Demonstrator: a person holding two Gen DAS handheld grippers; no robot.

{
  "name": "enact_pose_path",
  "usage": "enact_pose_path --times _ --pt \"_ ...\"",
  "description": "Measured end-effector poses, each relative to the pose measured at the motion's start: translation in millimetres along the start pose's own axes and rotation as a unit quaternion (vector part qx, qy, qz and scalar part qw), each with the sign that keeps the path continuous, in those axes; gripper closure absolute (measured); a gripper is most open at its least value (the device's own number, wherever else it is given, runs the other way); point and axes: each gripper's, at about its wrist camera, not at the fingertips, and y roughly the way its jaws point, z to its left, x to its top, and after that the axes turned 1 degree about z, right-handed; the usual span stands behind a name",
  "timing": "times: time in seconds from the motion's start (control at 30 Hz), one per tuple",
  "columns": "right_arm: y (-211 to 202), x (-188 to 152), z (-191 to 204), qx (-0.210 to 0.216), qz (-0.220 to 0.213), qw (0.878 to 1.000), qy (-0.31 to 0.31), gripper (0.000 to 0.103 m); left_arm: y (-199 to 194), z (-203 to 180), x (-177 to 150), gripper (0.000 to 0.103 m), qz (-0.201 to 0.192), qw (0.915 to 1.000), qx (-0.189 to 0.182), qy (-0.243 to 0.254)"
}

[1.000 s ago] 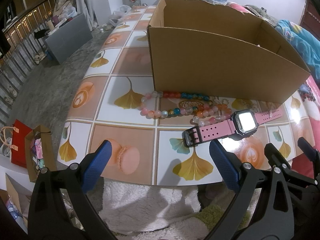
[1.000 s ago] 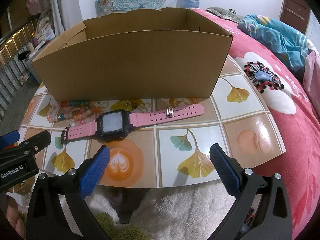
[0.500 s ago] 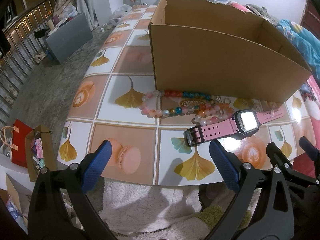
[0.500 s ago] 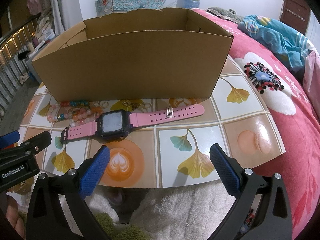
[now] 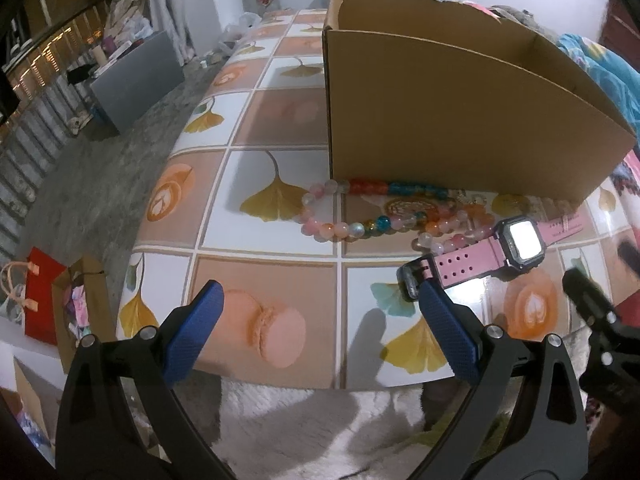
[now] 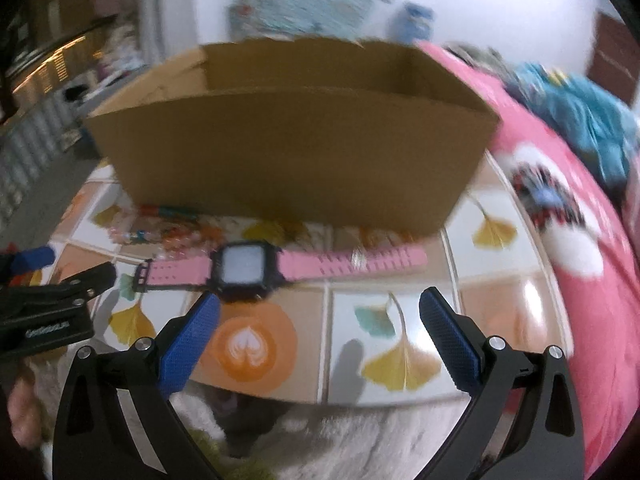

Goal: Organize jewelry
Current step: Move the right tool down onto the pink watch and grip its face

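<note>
My right tool [image 6: 319, 328], spread and empty, sits just near of the pink-strapped square digital watch [image 6: 244, 267], which lies left-to-right on the patterned desk [image 6: 404, 320] before the brown cardboard box [image 6: 288, 152]; my left tool [image 5: 320, 324], also spread, is farther left.

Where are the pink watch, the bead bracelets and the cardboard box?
pink watch [image 6: 242, 266]: right wrist view, on its lit square face.
bead bracelets [image 5: 362, 228]: left wrist view, on the front row of beads.
cardboard box [image 5: 452, 120]: left wrist view, on its near outer wall.
</note>
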Motion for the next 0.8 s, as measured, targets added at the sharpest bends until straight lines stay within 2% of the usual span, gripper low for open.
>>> enact_pose_path --times 0.1,0.2,0.33,0.4,0.47,0.6,0.67,0.7,0.73,0.8 --pt "2 7 6 0.038 -0.015 0.997 -0.062 0.006 5 4 1 0.009 -0.003 0.9997 -0.017 0.014" --pt "8 17 16 0.091 -0.016 0.987 -0.131 0.013 7 9 1 0.009 -0.021 0.9969 -0.068 0.034" --pt "25 29 24 0.132 0.008 0.971 -0.200 0.027 3 16 -1 0.009 -0.062 0.9902 -0.122 0.031" --pt "34 31 29 0.141 0.026 0.960 -0.239 0.030 -1 17 -2 0.009 -0.076 0.9871 -0.137 0.033" --pt "38 31 32 0.147 0.035 0.953 -0.261 0.030 -4 15 -1 0.009 -0.086 0.9837 -0.152 0.041" --pt "48 28 40 0.152 0.060 0.938 -0.306 0.030 -4 11 1 0.009 -0.081 0.9770 -0.190 0.053" --pt "48 26 41 0.155 0.060 0.934 -0.316 0.030 -2 9 -1 0.009 -0.082 0.9750 -0.198 0.058" --pt "49 27 40 0.161 0.066 0.932 -0.317 0.034 -2 7 -1 0.009 -0.082 0.9742 -0.201 0.063" --pt "49 30 39 0.172 0.073 0.931 -0.313 0.042 -2 4 -2 0.009 -0.082 0.9738 -0.200 0.071" --pt "54 35 37 0.188 0.087 0.930 -0.304 0.046 -2 -1 -4 0.009 -0.081 0.9745 -0.191 0.085"
